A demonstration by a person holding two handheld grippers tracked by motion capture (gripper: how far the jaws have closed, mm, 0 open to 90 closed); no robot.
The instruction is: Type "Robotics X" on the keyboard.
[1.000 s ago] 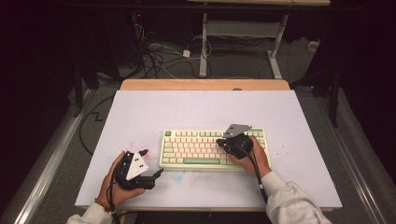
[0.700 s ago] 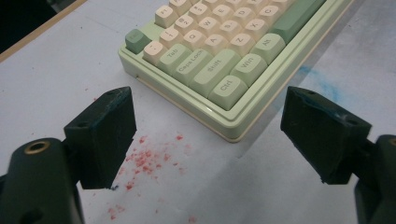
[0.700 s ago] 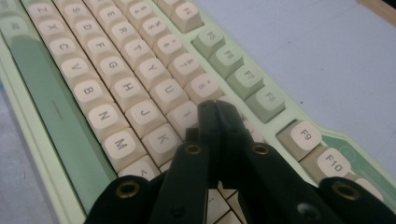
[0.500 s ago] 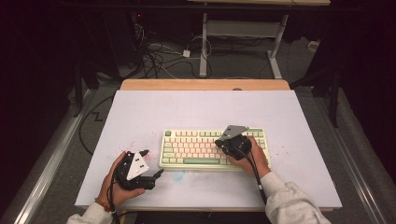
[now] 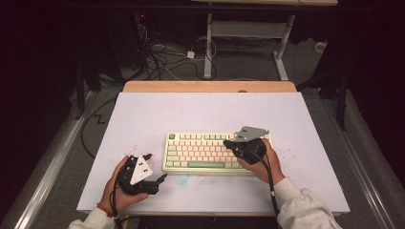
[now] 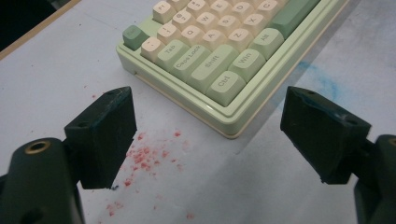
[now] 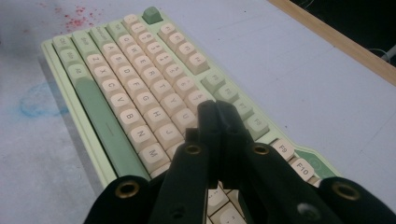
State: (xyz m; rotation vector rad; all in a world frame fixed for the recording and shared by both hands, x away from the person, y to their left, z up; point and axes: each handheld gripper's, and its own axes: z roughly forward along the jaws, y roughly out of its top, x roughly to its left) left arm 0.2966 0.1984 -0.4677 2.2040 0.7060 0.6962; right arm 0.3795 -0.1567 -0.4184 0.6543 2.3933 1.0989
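A pale green keyboard [image 5: 205,152] with cream and green keys lies on the white table, near the front. My right gripper [image 5: 228,142] hovers over its right half, jaws pressed together with nothing between them; in the right gripper view the closed tips [image 7: 215,108] point at the keys around the middle rows of the keyboard [image 7: 135,102]. My left gripper [image 5: 155,167] rests low at the front left, beside the keyboard's left end. Its jaws stand wide open and empty, and the left gripper view shows the keyboard's corner [image 6: 224,88] with the Ctrl key just beyond them.
The white table top [image 5: 205,109] has red specks [image 6: 149,156] near the left gripper and a blue smear [image 6: 322,81] in front of the keyboard. A wooden strip [image 5: 210,87] edges the far side. Cables and desk legs stand on the floor beyond.
My right gripper has lifted a little above the keyboard and drifted slightly. The left gripper has stayed where it was.
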